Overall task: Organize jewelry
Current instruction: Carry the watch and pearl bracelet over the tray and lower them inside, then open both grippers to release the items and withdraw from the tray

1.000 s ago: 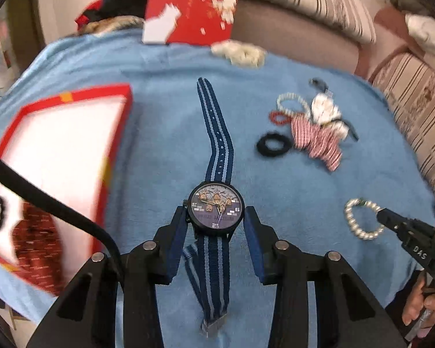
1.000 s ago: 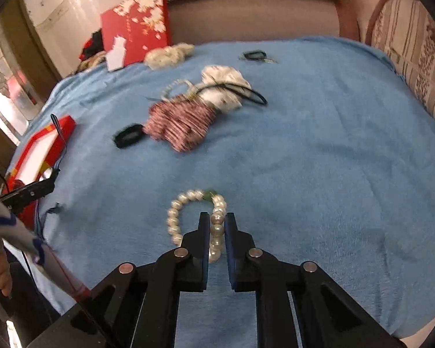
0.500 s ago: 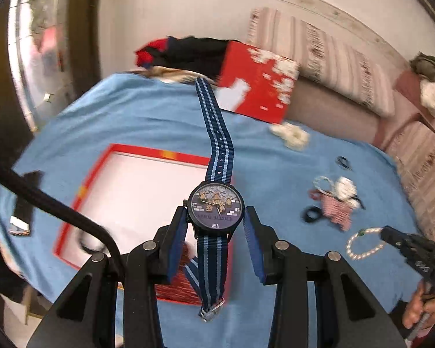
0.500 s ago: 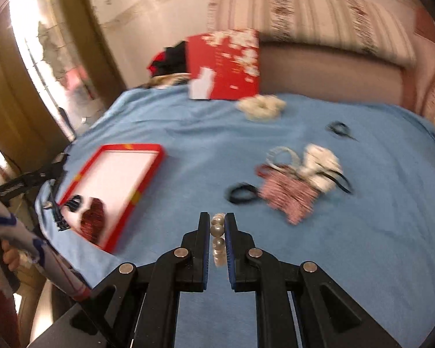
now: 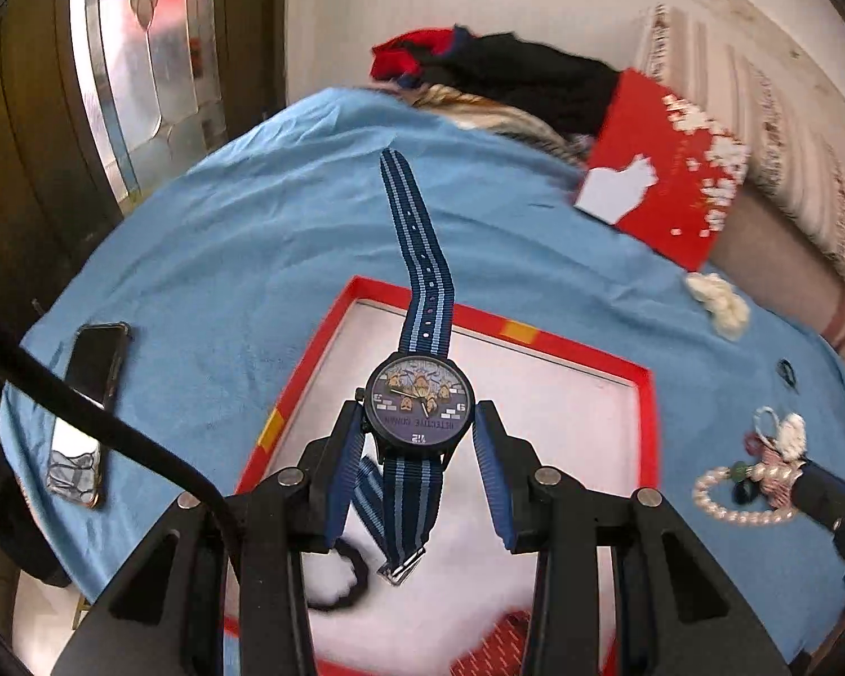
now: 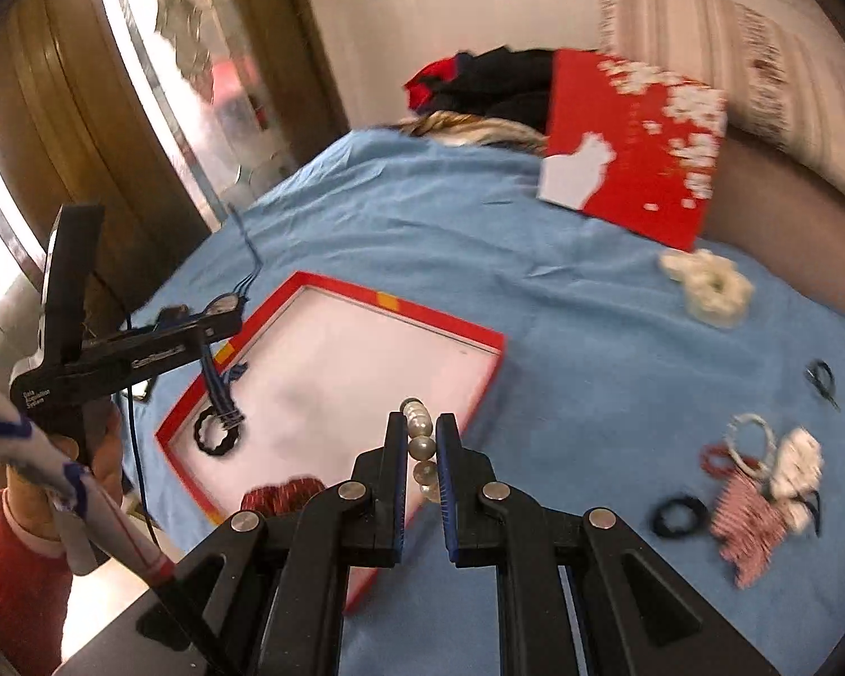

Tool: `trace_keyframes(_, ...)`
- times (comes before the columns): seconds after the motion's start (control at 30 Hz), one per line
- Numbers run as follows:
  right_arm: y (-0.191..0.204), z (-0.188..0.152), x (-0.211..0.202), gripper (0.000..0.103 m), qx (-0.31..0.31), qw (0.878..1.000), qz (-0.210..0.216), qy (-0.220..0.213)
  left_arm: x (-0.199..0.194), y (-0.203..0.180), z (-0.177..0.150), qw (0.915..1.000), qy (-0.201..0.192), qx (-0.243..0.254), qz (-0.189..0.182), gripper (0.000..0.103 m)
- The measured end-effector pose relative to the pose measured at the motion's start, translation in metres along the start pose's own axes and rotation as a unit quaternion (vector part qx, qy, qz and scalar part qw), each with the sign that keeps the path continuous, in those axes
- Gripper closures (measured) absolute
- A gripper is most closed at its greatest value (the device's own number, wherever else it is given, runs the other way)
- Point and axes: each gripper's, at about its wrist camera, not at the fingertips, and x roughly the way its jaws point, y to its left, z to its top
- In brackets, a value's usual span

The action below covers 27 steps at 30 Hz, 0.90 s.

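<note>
My left gripper [image 5: 419, 439] is shut on a watch [image 5: 419, 403] with a blue striped strap and holds it above the red-rimmed white tray [image 5: 591, 360]. My right gripper [image 6: 421, 450] is shut on a pearl bracelet [image 6: 419, 439] and holds it above the tray's near right rim [image 6: 450, 329]. The bracelet also shows in the left wrist view [image 5: 726, 498]. In the right wrist view the left gripper [image 6: 219, 327] hangs over the tray's left end with the watch strap [image 6: 219, 388] dangling.
A black hair tie [image 6: 217, 439] and a red patterned scrunchie [image 6: 279, 496] lie in the tray. On the blue cloth at right are a red-white bow [image 6: 752, 524], a black hair tie [image 6: 676, 515] and a white scrunchie [image 6: 707, 287]. A phone [image 5: 87, 405] lies left. A red box lid [image 6: 631, 152] leans at the back.
Both grippers have lifted their items off the cloth and swung left to above the tray. The watch and the bracelet stay gripped.
</note>
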Motion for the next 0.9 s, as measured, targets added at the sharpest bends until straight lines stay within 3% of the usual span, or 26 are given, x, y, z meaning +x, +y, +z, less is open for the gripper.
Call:
trace_keyframes(0.33, 0.032, 0.033, 0.100, 0.092, 0.006, 0.998, 0.040, 0.054, 0.072, 0.028, 0.019, 0.9988, 0.035, -0.029, 0.019, 0.065)
trace_keyframes(0.5, 0.019, 0.031, 0.131, 0.092, 0.007, 0.997, 0.004, 0.073, 0.093, 0.030, 0.019, 0.9981, 0.048, -0.031, 0.022, 0.064)
trace_keyframes(0.83, -0.015, 0.028, 0.151, 0.091, 0.020, 0.995, -0.032, 0.088, 0.107, 0.026, 0.021, 0.9974, 0.055, -0.044, 0.020, 0.064)
trace_keyframes(0.9, -0.015, 0.028, 0.150, 0.083, 0.018, 0.996, -0.034, 0.086, 0.104, 0.026, 0.023, 0.9977, 0.045, -0.046, 0.020, 0.064)
